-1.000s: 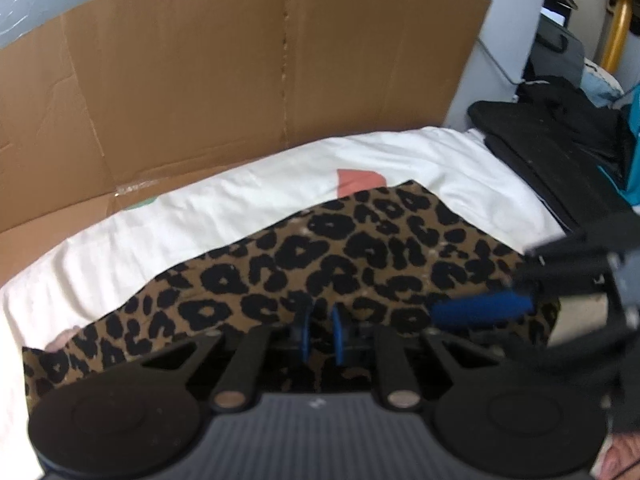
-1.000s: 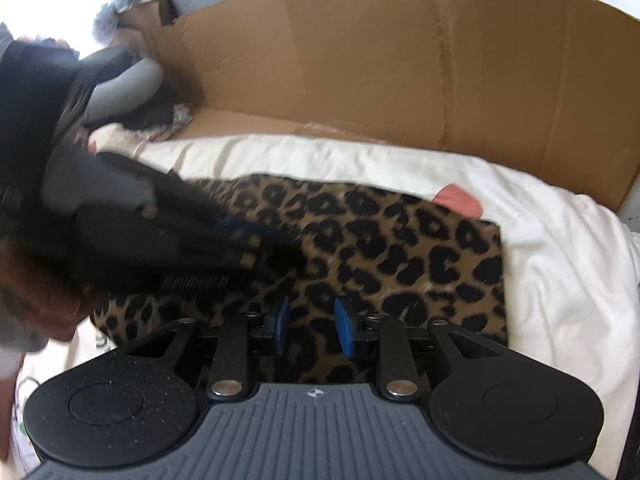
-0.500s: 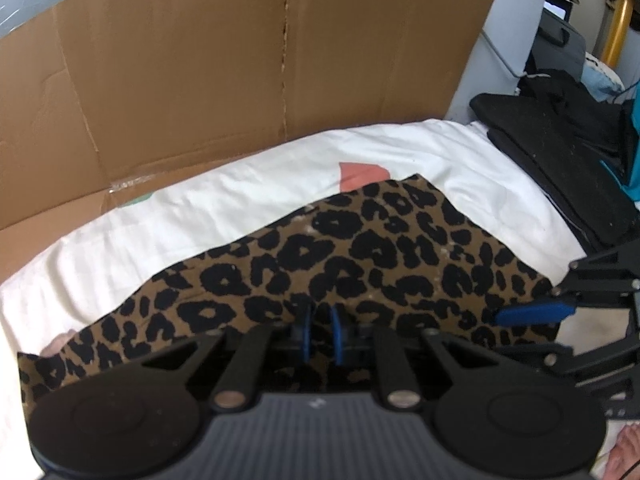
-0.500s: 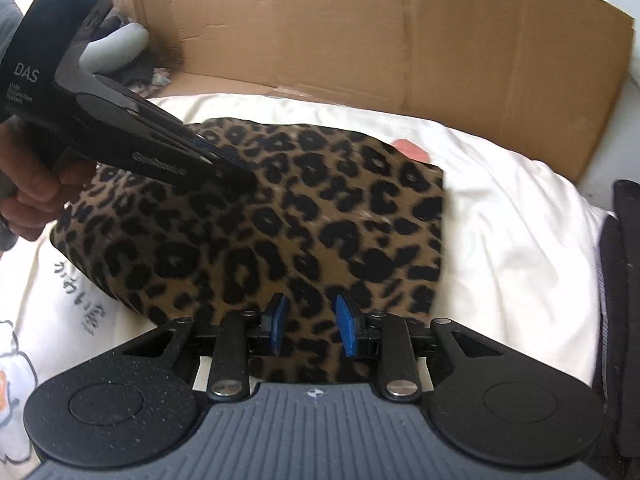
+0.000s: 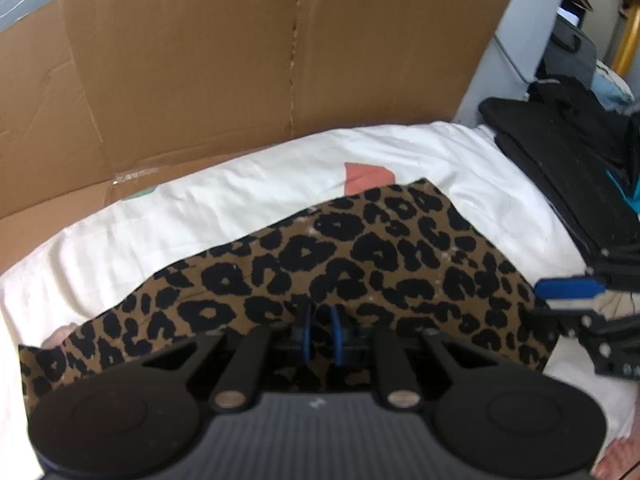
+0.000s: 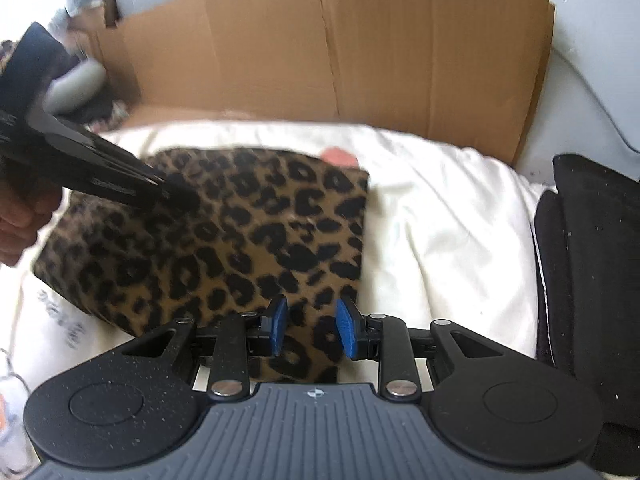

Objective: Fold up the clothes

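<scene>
two sets of tongs worked a leopard-print garment (image 6: 224, 240) lying folded on the white bedsheet (image 6: 440, 224). the left tongs (image 5: 320, 334) stayed nearly closed, pinching the cloth's near edge. the right tongs (image 6: 310, 326), part open and gripping nothing, had slid away from the left pair toward the garment's right corner, probably to take hold there for another fold.

The cloth (image 5: 360, 264) is tan-brown with black leopard spots. The sheet (image 5: 248, 196) under it is white, with a coral patch (image 5: 366, 178) and a pale green mark at left. The cardboard (image 5: 224, 64) is plain brown. Each gripper (image 6: 310, 326) is black with blue pads (image 6: 345, 330). The pile (image 6: 592, 264) at right is black.
</scene>
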A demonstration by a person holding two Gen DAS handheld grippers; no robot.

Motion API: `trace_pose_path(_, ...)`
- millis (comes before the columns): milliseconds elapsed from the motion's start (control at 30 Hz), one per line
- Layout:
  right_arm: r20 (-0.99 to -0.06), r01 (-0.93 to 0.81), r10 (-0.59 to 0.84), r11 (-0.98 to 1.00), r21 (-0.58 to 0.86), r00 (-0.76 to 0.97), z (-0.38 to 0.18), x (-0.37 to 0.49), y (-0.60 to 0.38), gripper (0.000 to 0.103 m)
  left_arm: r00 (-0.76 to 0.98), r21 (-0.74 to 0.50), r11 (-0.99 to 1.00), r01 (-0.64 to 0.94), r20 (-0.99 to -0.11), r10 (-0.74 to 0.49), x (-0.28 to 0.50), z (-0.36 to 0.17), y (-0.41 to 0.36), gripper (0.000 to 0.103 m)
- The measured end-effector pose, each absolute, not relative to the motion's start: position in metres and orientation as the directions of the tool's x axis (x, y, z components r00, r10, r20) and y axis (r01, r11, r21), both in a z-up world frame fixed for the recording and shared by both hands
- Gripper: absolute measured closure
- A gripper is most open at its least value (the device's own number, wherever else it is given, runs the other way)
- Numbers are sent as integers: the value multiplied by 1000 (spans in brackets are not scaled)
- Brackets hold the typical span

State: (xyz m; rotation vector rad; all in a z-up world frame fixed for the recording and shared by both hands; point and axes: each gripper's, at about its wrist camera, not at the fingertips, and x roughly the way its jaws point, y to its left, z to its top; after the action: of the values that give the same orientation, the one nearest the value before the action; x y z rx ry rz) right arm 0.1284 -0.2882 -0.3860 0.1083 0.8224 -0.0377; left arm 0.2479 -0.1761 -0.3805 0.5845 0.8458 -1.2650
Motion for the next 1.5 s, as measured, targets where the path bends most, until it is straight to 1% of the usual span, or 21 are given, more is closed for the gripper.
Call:
trace_pose_path(100, -719, 49, 37, 994, 97, 694, -376, 125, -277, 69, 83, -71, 230, 971, -799, -595, 245, -369, -172, 89)
trace_pose_path(300, -725, 26, 58, 994, 103, 686, -373, 122, -264, 69, 22, -133, 192, 972, -767, -641, 222, -347, -157, 89)
trace_pose_path(600, -755, 70, 29, 993, 99, 656, -388, 116, -270, 70, -85, -177, 89, 980, -783, -616, 181, -359, -151, 89)
trace_pose_path(900, -775, 95, 29, 989, 115, 631, -409, 121, -281, 69, -116, -186, 64, 980, -811, -574, 166, -375, -152, 89)
trace_pose_path(1033, -774, 90, 33, 989, 116, 633, -412, 123, -281, 69, -119, -172, 42, 984, -821, -558, 159, -383, -151, 88)
trace_pose_path(1133, -774, 82, 31, 991, 106, 632, -413, 124, -280, 69, -112, -154, 32, 988, -834, -540, 157, -389, -148, 85)
trace_pose_path(1500, -776, 77, 27, 992, 96, 630, -414, 125, -280, 69, -58, -93, 44, 995, -858, -510, 169, -390, -131, 85)
